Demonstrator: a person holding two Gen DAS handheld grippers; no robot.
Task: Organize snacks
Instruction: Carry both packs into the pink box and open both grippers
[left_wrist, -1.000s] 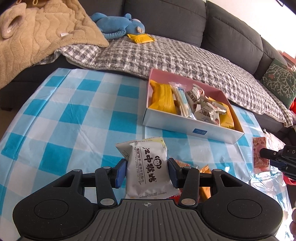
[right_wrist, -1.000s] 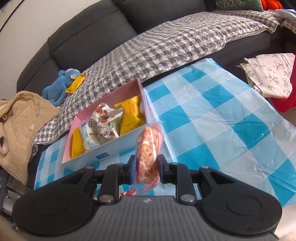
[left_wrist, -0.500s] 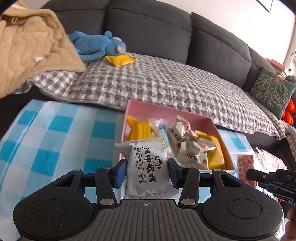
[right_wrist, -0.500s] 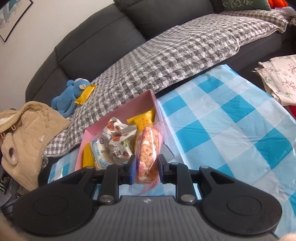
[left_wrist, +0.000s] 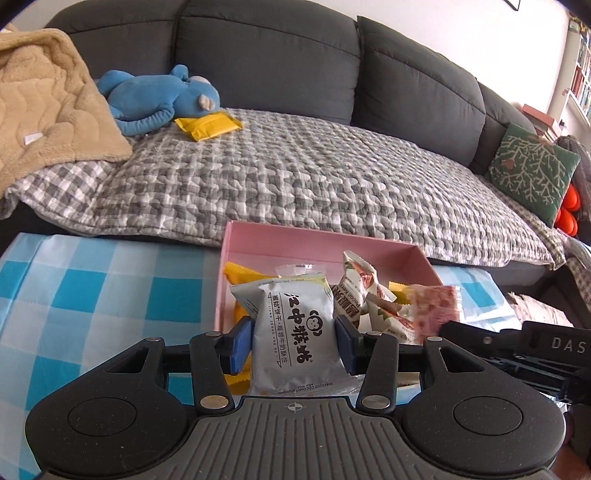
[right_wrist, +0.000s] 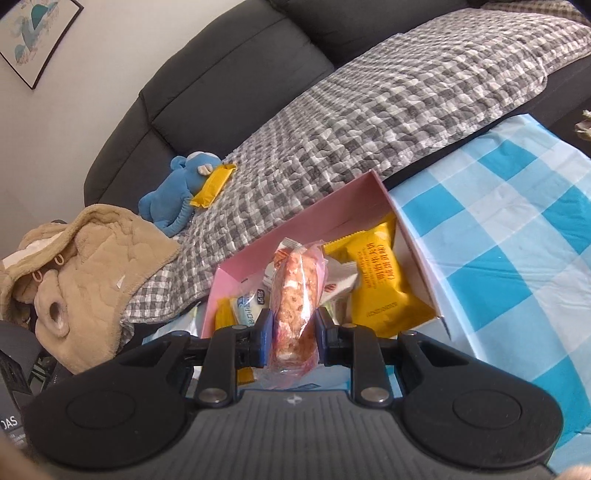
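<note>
Your left gripper (left_wrist: 294, 341) is clamped on the grey-white biscuit pack (left_wrist: 295, 332), pads pinching both sides, pack upright. Right gripper (right_wrist: 291, 330) is pinched narrow on the pink snack bar (right_wrist: 295, 306) in its clear wrapper, held end-up.

What changed over the last sec: both tools came fwd from over the checked tablecloth (left_wrist: 92, 295) and now sit right at the pink box (left_wrist: 317, 245). A sec ago the box was well ahead of your left tool w/ bare cloth between; now the biscuit pack fronts the box's near-left part, and the bar hangs over the middle of the contents. In the left view you can see the bar's end beside your biscuit pack, so the two tools are close together.

Box already holds yellow packs (right_wrist: 380, 280), some white-red wrapped ones (left_wrist: 360, 291) and a blue-white one; it looks fairly full.

Meaning: carry phase looks done, drop is next. Prob. release one at a time so the tools don't bump. Can't tell how high either snack sits above the pile.

Off-task: blue plush toy (left_wrist: 159, 98) w/ a stray yellow packet (left_wrist: 208, 125) on the sofa.
</note>
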